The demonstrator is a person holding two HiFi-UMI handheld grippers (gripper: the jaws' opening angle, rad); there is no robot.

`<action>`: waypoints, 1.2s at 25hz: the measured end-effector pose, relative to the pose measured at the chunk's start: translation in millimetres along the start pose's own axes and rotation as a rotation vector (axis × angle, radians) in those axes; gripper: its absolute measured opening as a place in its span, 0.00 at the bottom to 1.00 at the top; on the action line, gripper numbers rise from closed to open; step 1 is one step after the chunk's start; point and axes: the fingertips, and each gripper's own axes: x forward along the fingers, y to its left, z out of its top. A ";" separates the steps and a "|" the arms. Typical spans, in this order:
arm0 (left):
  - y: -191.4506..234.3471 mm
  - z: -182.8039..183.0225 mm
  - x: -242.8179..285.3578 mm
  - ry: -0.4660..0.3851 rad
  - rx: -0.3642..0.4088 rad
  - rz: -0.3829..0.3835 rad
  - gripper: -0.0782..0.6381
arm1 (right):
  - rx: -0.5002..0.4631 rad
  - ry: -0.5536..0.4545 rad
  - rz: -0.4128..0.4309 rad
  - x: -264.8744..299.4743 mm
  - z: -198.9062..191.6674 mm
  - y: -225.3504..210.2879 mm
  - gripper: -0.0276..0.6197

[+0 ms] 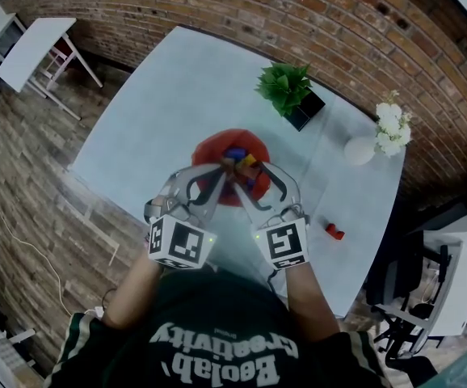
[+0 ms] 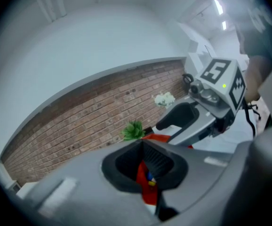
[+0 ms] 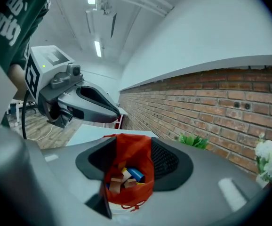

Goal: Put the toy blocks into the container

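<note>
Now, red bag (image 3: 135,145) within wide-apart right hand-held gripper (image 1: 248,171), left hand-held gripper (image 1: 223,166) clamped on rim.

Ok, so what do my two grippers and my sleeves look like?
The left gripper and right gripper both have curved grey jaws with black ribbed pads. Each carries a white cube with black square markers and a small green light. The shirt is dark green, with a white-striped sleeve.

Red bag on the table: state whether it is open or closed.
Open. In the right gripper view the red bag gapes at the top, with toy blocks visible inside.
</note>
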 end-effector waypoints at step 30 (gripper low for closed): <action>-220.3 142.1 85.1 -0.214 0.146 -0.390 0.11 | 0.042 0.033 -0.435 -244.9 -69.2 -97.6 0.05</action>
